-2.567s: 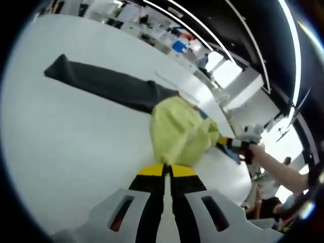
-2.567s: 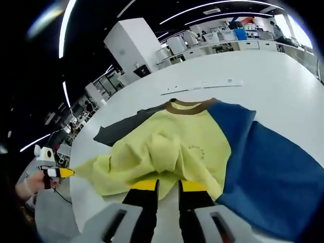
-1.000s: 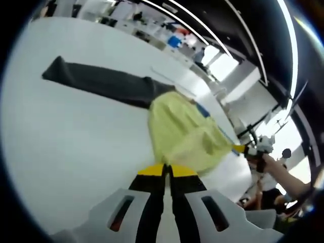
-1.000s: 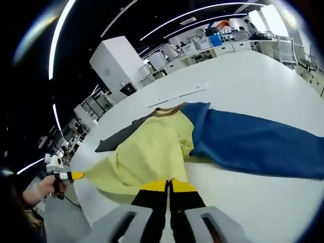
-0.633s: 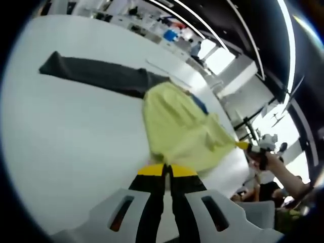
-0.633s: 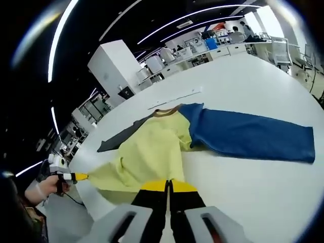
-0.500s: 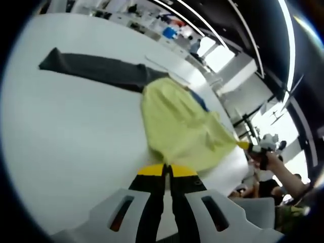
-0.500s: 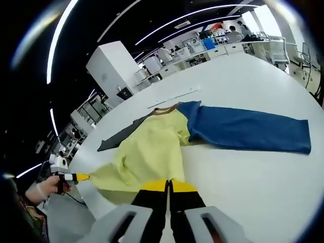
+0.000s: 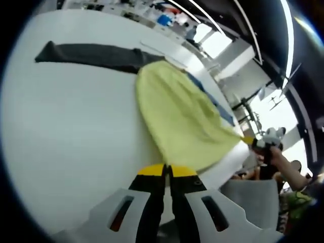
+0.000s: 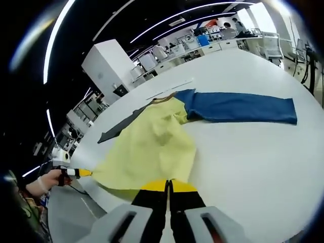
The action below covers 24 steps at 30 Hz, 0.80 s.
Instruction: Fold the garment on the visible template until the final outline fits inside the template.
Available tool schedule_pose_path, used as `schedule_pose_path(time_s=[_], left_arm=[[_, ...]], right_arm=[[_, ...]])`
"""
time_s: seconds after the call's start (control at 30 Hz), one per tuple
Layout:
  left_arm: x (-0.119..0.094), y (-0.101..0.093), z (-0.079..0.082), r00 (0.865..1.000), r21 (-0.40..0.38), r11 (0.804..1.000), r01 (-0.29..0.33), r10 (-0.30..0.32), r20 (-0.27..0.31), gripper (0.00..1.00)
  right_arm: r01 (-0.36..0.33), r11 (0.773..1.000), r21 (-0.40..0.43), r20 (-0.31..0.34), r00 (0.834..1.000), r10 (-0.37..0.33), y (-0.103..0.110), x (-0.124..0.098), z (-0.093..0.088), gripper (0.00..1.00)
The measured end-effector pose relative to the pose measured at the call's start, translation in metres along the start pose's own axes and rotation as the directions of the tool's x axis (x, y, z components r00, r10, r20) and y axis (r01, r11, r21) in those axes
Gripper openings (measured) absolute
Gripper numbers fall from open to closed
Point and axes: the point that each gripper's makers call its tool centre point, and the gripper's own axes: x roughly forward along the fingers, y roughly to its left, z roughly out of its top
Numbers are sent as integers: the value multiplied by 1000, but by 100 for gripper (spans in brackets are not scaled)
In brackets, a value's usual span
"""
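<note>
A long-sleeved garment lies on the white table [image 10: 243,162]: yellow body [image 10: 152,147], blue sleeve [image 10: 238,107], dark grey sleeve [image 10: 119,129], brown collar [image 10: 162,98]. My right gripper [image 10: 168,185] is shut on the yellow hem at one corner. My left gripper [image 10: 68,172], held by a hand, is shut on the other hem corner, beyond the table's edge. In the left gripper view the yellow body [image 9: 177,116] spreads flat from the shut left gripper [image 9: 167,169] across to the right gripper [image 9: 260,144]. The grey sleeve [image 9: 86,51] lies straight out; a sliver of blue sleeve [image 9: 212,98] shows behind.
A thin pale strip [image 10: 169,86] lies on the table just beyond the collar. A grey chair [image 9: 243,187] stands off the table's edge below the hem. A tall white cabinet [image 10: 104,63] and shelving stand in the background.
Both grippers have drawn the hem back toward the table's edge. The bunched yellow body has been pulled flat and taut, and the blue sleeve now lies stretched straight.
</note>
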Motion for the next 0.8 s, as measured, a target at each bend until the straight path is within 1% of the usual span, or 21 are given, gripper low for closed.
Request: schedule_pose_path(time_s=[0.2,0.33,0.47,0.6,0.67,0.73,0.8], left_arm=[[-7,5,-5,1000,4,1000,3,-3,-21,0],[-10,8,-10,999,4,1000,6,-6,-45,0],[-13,14,-17,997,9,1000,6,-5,-75,0],[-16,19,-19,996,7,1000,11,-10,-88,0],[-18,21,-20,995,5,1000,11,-11,-97,0],[-19,24,-23,993,13,1000,5,-4,-119,0],[-19,27,-26,991,14,1000,3,-1,-133,0]], right_arm=[[8,1000,24,-16,1000,-8,2,-4,-19,0],[15,999,38,-27,1000,-14,3,-6,-32,0],[21,998,58,-55,998,-18,6,-6,-48,0],[30,996,80,-56,998,-26,8,-8,-58,0],[30,996,81,-66,997,-25,11,-7,-62,0],[30,996,82,-87,996,-23,13,-6,-69,0],[38,996,82,-93,995,-30,12,-5,-72,0]])
